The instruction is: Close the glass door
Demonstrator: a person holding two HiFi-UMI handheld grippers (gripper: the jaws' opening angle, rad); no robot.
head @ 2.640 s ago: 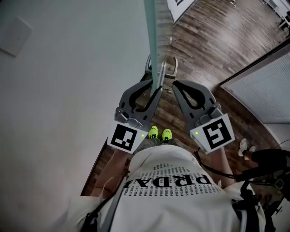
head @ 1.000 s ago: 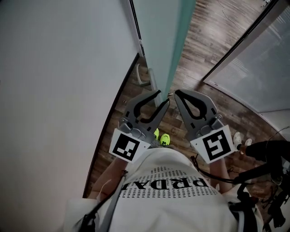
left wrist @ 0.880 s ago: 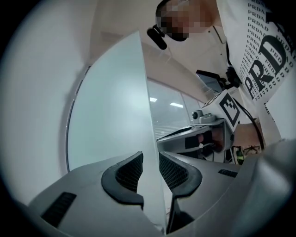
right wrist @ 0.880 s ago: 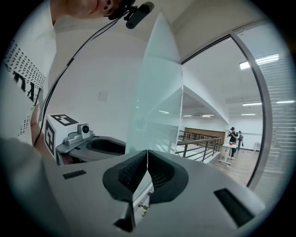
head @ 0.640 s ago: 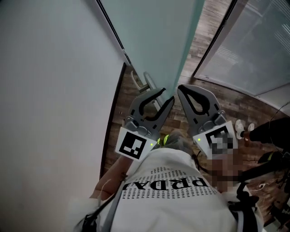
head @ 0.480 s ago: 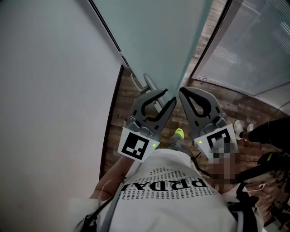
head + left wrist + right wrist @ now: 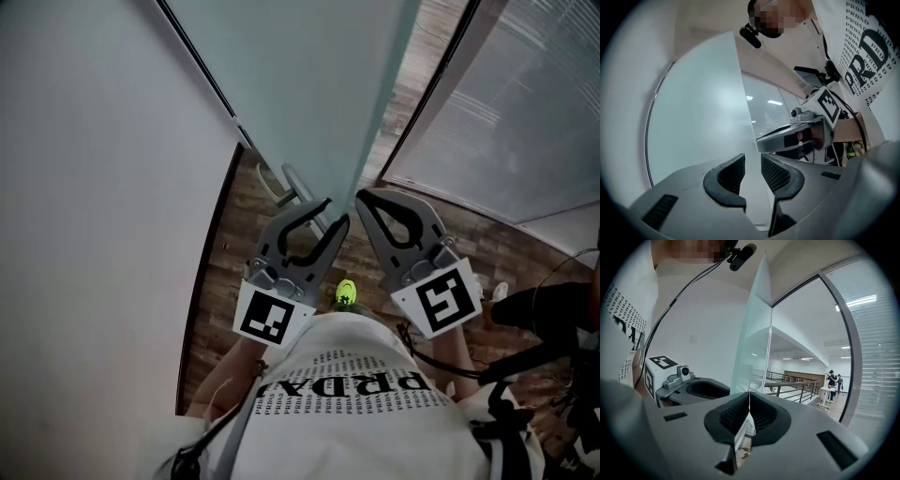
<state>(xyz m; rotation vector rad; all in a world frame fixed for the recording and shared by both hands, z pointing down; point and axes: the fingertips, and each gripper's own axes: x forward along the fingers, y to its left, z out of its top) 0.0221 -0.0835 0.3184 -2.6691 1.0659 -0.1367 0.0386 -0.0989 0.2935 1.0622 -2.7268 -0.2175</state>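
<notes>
White wall (image 7: 94, 187) on your left in the head view, dark wooden floor (image 7: 234, 225) below, a ribbed glass partition (image 7: 525, 112) off to the right. The frosted glass door (image 7: 309, 84) cuts down through the middle, standing at an angle off the wall, with its metal handle (image 7: 286, 180) low on the wall side. Your left gripper (image 7: 336, 212) has its tongs on the door's free edge. Your right gripper (image 7: 360, 197) sits just beside that edge, and I can't tell whether it touches. One bright green shoe (image 7: 346, 293) peeks out between the two.

Left gripper view now. The glass door (image 7: 698, 122) fills the left side and its edge runs straight down into the tongs. The left gripper (image 7: 752, 164) is narrow, with the ribbed pads (image 7: 731, 173) close on either side of the pane. The right gripper (image 7: 797, 138) hangs across the far side of the glass.

Right gripper view: the right gripper (image 7: 749, 411) has its tongs pressed together, only a hairline between them and nothing in them. The door's edge (image 7: 752, 343) rises directly ahead. The left gripper (image 7: 701, 390) sits left of it against the white wall, and to the right a railing (image 7: 787, 380) runs off towards two people (image 7: 833, 378) in the distance.
</notes>
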